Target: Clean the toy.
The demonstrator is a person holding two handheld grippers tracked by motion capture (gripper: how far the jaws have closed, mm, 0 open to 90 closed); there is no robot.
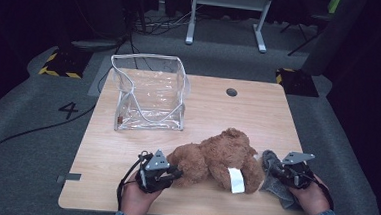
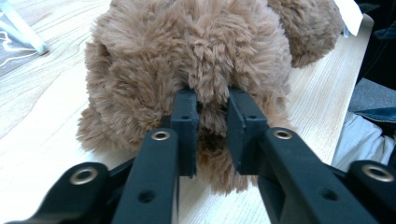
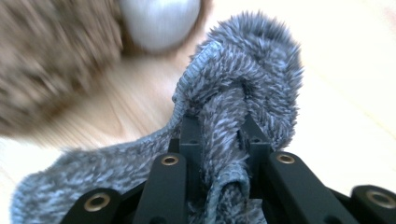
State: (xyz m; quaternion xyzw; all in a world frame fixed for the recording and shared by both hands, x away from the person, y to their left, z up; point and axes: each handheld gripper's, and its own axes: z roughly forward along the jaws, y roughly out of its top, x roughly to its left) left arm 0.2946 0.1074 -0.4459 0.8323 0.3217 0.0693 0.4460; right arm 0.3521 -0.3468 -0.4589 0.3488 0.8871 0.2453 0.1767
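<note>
A brown plush bear (image 1: 220, 157) with a white tag (image 1: 235, 180) lies on the wooden table (image 1: 126, 148) near its front edge. My left gripper (image 1: 177, 174) is at the bear's left end; in the left gripper view its jaws are shut on a tuft of the bear's fur (image 2: 212, 100), with my left gripper (image 2: 213, 135) pinching it. A grey fuzzy cloth (image 1: 271, 165) lies right of the bear. My right gripper (image 1: 275, 169) is shut on a bunched fold of the grey cloth (image 3: 243, 93), gripped between the jaws of my right gripper (image 3: 223, 140).
A clear plastic zip bag (image 1: 149, 92) stands open at the back left of the table. A round cable hole (image 1: 231, 92) sits at the back. Grey carpet (image 1: 27, 127) surrounds the table, and a white desk frame (image 1: 229, 9) stands behind.
</note>
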